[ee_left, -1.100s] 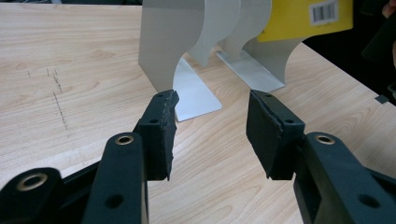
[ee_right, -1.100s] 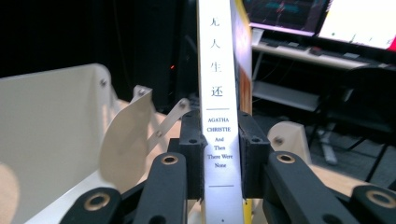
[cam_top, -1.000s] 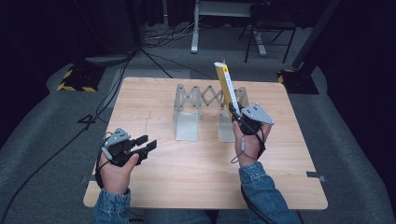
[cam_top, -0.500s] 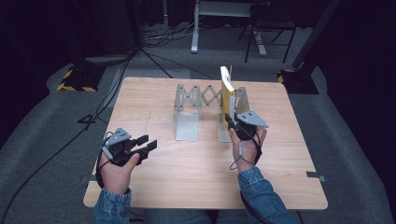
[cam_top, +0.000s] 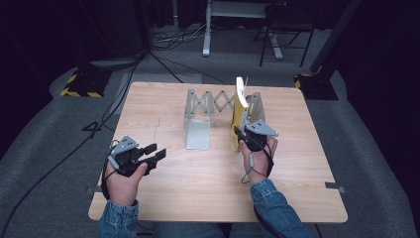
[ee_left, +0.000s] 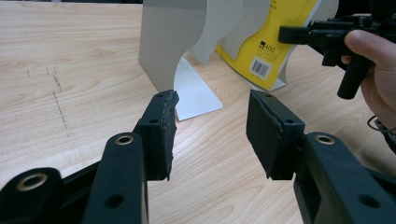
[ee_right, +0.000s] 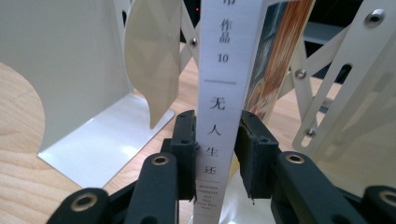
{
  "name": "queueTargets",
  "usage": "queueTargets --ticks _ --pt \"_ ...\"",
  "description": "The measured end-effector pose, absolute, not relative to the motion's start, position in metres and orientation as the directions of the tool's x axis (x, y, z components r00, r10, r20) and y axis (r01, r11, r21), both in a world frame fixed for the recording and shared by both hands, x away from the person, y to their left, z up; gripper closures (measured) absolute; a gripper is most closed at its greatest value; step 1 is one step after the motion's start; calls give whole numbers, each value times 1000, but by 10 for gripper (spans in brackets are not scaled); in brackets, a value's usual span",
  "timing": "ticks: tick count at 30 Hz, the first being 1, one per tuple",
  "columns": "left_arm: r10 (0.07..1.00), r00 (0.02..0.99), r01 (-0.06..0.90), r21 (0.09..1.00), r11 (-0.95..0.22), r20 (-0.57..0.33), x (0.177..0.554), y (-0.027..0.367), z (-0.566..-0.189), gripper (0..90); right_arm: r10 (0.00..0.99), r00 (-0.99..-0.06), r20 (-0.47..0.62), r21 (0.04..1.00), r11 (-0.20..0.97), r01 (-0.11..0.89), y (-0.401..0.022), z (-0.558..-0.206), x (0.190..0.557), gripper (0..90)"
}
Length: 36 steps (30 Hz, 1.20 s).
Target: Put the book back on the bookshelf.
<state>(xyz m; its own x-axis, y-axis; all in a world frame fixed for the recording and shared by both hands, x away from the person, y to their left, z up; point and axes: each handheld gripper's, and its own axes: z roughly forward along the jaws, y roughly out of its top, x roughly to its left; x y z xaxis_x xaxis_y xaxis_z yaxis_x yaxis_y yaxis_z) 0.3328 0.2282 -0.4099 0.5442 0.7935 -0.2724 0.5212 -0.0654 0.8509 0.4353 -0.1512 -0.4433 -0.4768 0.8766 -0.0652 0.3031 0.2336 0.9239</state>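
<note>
A yellow book [cam_top: 239, 106] stands upright in the right part of a white expanding bookend rack [cam_top: 198, 124]. My right gripper [cam_top: 239, 134] holds it low on the spine. In the right gripper view the white spine [ee_right: 219, 93] sits between the two pads [ee_right: 184, 140], which touch it on both sides; the jaws have just been opening slightly with the book between them. My left gripper [cam_top: 157, 151] rests open and empty at the table's front left. In the left gripper view its jaws [ee_left: 212, 116] face the rack [ee_left: 173, 42], the book [ee_left: 275, 51] and the right gripper [ee_left: 322, 35].
The wooden table [cam_top: 163, 198] has bare room in front of the rack and at both sides. The rack's scissor links [cam_top: 218, 101] span its back. Cables, a metal frame [cam_top: 237, 10] and hazard-striped bases [cam_top: 79, 87] lie on the floor beyond the far edge.
My right hand has sunk with the book, which now stands lower and more upright in the rack. The left hand has not moved.
</note>
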Motion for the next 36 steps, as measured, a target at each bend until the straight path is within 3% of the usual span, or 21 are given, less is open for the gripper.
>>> queueTargets --ticks 25,31,36 --pt "800 536 526 848 -66 -270 327 233 -410 526 866 -495 -69 916 251 313 -150 -450 438 641" --pt "807 527 526 848 -62 -268 323 236 -410 516 871 -483 -90 930 246 271 -153 -438 432 426" --pt "818 513 534 843 -66 -261 316 240 -412 491 871 -482 -99 938 243 246 -159 -424 427 372"
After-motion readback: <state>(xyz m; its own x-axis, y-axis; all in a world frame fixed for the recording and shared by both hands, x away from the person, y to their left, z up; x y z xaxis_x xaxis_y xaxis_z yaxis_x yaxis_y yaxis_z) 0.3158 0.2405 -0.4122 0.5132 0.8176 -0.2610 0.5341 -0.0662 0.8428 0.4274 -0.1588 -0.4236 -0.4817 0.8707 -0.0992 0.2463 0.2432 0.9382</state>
